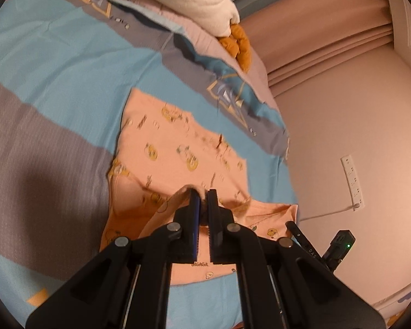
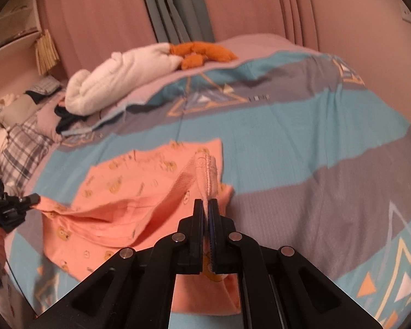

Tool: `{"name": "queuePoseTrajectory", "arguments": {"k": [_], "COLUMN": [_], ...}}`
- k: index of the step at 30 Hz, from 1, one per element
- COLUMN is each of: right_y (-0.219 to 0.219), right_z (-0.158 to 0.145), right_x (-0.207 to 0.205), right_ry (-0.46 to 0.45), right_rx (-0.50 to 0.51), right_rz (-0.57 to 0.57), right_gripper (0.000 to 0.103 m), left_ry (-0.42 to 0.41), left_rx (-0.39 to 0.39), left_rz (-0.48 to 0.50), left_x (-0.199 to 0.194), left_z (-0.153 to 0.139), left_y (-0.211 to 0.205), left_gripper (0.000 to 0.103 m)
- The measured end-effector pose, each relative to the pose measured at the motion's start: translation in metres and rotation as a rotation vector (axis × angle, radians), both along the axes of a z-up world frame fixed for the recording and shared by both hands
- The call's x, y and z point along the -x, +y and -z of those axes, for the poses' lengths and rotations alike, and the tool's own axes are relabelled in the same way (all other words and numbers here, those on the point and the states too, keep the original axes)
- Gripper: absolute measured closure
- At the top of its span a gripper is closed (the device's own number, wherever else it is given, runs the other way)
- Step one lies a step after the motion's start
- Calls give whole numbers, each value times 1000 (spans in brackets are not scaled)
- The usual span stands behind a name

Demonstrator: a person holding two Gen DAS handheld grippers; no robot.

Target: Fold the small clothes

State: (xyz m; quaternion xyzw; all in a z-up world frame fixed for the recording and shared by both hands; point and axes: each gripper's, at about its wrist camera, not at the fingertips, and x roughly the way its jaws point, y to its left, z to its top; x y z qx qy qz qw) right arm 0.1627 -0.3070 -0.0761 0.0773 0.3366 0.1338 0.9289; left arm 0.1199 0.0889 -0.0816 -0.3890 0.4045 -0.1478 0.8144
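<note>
Both grippers, left (image 1: 203,196) and right (image 2: 207,205), pinch the near hem of the shirt (image 1: 175,148), lifting it to fold far.

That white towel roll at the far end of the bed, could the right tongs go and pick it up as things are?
Probably not yet. The right tongs are shut on the peach shirt, so they would have to let go first. Otherwise the bedspread between them and the white towel roll looks free of obstacles.

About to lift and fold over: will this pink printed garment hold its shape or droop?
Likely floppy: the pink garment sags in a trough between the left gripper and right gripper. Probably light, since a pinched edge lifts it. Expect creases; folds already ripple across it.
</note>
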Motion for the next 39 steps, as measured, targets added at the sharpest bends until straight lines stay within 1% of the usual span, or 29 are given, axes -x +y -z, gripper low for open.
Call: {"name": "queuePoseTrajectory", "arguments": {"k": [6,8,11,18,21,23,24,27,30,33,35,37,38,39], "right_y": [3,4,7,15,20,23,24,27,29,31,30,27,25,23], "right_z": [-17,-20,-22,-20,-13,-6,-2,16,38,53,58,59,59,59], "right_x": [-18,-27,-42,-86,-107,-121,-128,-148,-162,-167,-167,-166,-166,-166], "right_ry": [-48,-54,-57,-36,-9,14,34,104,181,229,233,238,242,243], "right_rx": [-13,-15,-20,-41,-32,-31,-31,-26,-13,30,39,39,40,40], "right_rz": [-1,2,2,1,1,-2,0,7,24,45,61,83,98,111], "right_gripper": [99,99,99,99,99,99,99,99,99,99,99,99,99,96], "left_ry": [-32,-34,-34,-6,12,39,64,104,127,159,172,188,194,198], "left_rx": [24,25,52,28,11,23,22,12,13,-41,-68,-97,-116,-138], "left_rz": [-20,-30,-35,-78,-62,-72,-83,-111,-133,-149,-161,-172,-174,-177], "left_x": [-18,-26,-41,-84,-106,-120,-127,-144,-154,-161,-163,-165,-166,-165], "left_z": [-12,-14,-14,-11,-4,6,13,31,49,61,67,72,73,73], "left_y": [9,12,18,30,34,39,42,48,53,54,55,56,56,56], "left_gripper": [99,99,99,99,99,99,99,99,99,99,99,95,88,83]}}
